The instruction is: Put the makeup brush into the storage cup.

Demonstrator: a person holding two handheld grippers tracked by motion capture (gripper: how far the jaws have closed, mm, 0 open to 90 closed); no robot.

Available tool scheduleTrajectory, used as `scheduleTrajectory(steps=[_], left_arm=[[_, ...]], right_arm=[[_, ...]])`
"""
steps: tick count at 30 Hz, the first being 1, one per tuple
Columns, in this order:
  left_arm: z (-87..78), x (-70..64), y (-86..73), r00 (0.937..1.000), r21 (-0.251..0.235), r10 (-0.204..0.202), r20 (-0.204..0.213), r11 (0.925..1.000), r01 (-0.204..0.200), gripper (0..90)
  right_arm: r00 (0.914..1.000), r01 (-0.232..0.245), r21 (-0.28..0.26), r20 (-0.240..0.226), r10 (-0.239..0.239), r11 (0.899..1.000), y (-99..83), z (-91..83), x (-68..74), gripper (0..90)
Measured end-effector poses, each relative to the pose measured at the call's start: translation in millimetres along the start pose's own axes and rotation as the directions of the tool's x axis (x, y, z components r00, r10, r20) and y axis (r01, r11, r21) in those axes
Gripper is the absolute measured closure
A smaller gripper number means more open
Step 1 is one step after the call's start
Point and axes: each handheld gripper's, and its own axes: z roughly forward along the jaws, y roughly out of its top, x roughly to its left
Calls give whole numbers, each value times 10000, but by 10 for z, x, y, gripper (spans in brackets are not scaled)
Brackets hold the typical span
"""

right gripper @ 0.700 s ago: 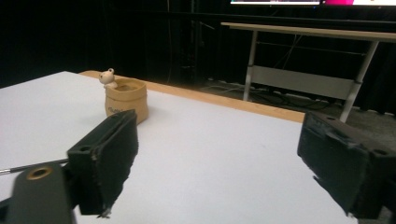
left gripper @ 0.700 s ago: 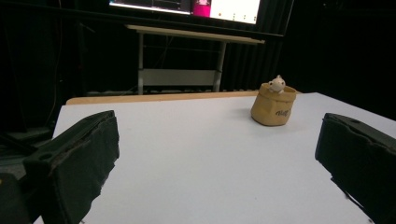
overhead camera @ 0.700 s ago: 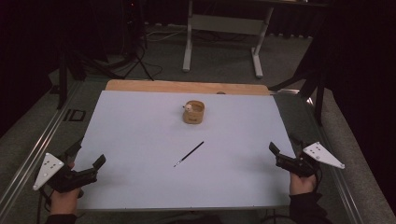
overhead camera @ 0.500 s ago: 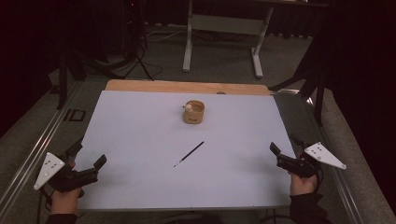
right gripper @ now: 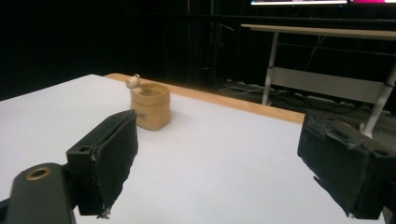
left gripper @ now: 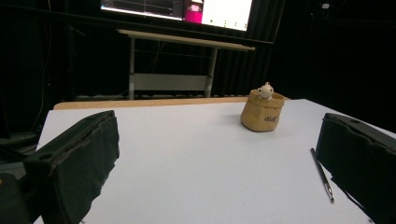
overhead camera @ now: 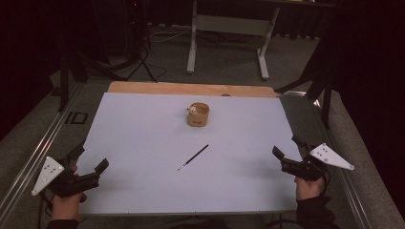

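A small tan cup (overhead camera: 197, 115) with a little white figure at its rim stands upright on the white table (overhead camera: 143, 138), toward the far middle. A thin dark brush (overhead camera: 193, 157) lies flat on the table nearer me, slanting. My left gripper (overhead camera: 90, 159) rests at the table's near left corner, open with nothing between its jaws. At the near right edge my right gripper (overhead camera: 288, 148) stands open and holds nothing. The left gripper view has the cup (left gripper: 262, 111) and the brush (left gripper: 322, 174) ahead of the jaws. The cup (right gripper: 149, 110) sits beyond the right gripper's left jaw.
A wooden strip (overhead camera: 191, 88) runs along the table's far edge. Beyond it a light-framed desk (overhead camera: 229, 28) stands on a grey floor with cables. Metal rails (overhead camera: 33, 157) flank the table. Dark curtains surround the area.
Both grippers have barely shifted; the right one has edged slightly. The cup and brush lie where they were.
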Motion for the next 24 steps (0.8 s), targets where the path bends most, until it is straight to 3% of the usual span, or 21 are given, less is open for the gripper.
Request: scheduleTrajectory(steps=[5, 9, 12, 17, 23, 24], left_arm=[[-7, -3, 7, 10000, -62, -69, 44, 10000, 69, 4], [-6, -8, 12, 10000, -42, -48, 57, 10000, 48, 5], [-2, -24, 19, 9999, -16, 92, 80, 10000, -92, 4], [-5, -24, 21, 9999, -23, 82, 80, 10000, -82, 4], [-11, -28, 25, 9999, -45, 73, 85, 10000, -72, 4], [-11, -28, 25, 9999, -45, 73, 85, 10000, -72, 4]], right_arm=[[9993, 86, -167, -375, -92, 9998, 182, 42, 59, 120], [9954, 255, 153, -931, -240, 9996, 302, 127, 77, 120], [9849, 525, 511, -1676, -432, 9973, 413, 255, 98, 122], [9780, 798, 624, -1977, -660, 9949, 525, 351, 118, 122], [9486, 1163, 1140, -3072, -763, 9867, 670, 561, 154, 121], [9486, 1163, 1140, -3072, -763, 9867, 670, 561, 154, 121]])
